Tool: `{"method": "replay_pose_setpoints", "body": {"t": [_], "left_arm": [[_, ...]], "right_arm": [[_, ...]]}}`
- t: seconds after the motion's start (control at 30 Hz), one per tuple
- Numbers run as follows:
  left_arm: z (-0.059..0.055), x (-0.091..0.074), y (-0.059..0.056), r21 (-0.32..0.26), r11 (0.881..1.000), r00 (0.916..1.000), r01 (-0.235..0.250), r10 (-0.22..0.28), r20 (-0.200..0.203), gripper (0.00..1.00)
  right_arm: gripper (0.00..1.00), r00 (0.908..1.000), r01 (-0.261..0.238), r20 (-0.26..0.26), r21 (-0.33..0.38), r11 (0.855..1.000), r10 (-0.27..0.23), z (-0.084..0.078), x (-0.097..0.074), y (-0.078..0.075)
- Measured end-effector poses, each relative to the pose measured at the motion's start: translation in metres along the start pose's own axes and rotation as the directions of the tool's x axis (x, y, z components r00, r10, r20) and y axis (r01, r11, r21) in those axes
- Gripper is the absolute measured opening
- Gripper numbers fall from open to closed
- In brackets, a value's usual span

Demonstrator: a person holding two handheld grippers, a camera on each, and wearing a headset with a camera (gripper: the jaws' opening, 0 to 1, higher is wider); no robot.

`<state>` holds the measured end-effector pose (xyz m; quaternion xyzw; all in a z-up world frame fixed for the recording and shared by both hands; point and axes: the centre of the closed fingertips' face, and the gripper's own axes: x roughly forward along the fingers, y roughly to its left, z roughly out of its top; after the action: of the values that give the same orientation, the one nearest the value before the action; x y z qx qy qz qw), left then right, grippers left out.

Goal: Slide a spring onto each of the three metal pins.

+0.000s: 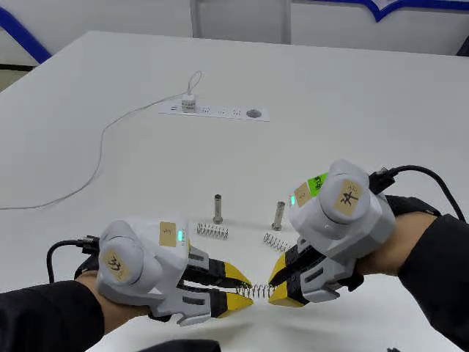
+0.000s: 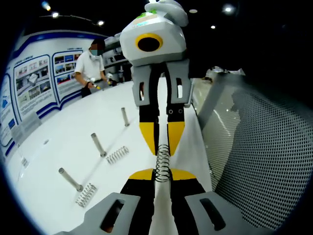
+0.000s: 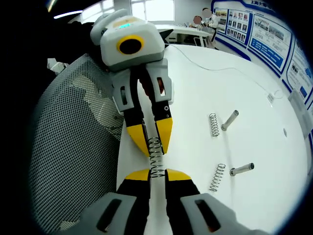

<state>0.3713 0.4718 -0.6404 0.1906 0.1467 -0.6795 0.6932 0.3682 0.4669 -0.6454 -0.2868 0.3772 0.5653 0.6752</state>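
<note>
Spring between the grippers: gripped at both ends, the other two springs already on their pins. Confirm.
The head view shows the other two springs lying on the table beside the pins, not on them. The held spring is gripped at both ends.

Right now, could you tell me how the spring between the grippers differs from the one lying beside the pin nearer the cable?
The held spring is pinched at its ends by the left gripper and right gripper; the loose spring is untouched. The held spring sits at the near edge of the table; the loose spring lies flat beside an upright pin. Both are metal coils, on no pin.
</note>
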Motion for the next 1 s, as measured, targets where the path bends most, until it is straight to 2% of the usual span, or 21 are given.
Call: {"method": "replay_pose_setpoints", "body": {"t": [0.3,0.47,0.7,0.8,1.0], "left_arm": [[0.008,-0.001,-0.001,-0.01,1.0,0.9993,0.004,-0.004,0.037,0.11],[0.007,-0.001,-0.001,-0.014,1.0,0.9994,0.005,-0.005,0.033,0.11],[0.007,-0.001,0.001,-0.02,1.0,0.9994,0.002,-0.001,0.035,0.11],[0.006,-0.001,0.0,-0.02,1.0,0.9995,0.002,-0.001,0.032,0.11],[0.006,-0.002,0.0,-0.023,1.0,0.9995,-0.002,0.003,0.03,0.11]], "right_arm": [[0.13,1.0,0.001,0.005,0.017,1.0,-0.001,-0.002,0.004,0.002],[0.12,0.9999,0.01,0.013,0.017,1.0,-0.01,0.0,0.0,0.002],[0.12,0.9985,0.022,0.05,0.016,1.0,-0.023,0.017,-0.014,0.001],[0.12,0.9968,0.017,0.078,0.011,1.0,-0.018,0.026,-0.016,0.004],[0.12,0.9946,0.024,0.101,-0.017,1.0,-0.022,0.039,-0.016,0.006]]}}
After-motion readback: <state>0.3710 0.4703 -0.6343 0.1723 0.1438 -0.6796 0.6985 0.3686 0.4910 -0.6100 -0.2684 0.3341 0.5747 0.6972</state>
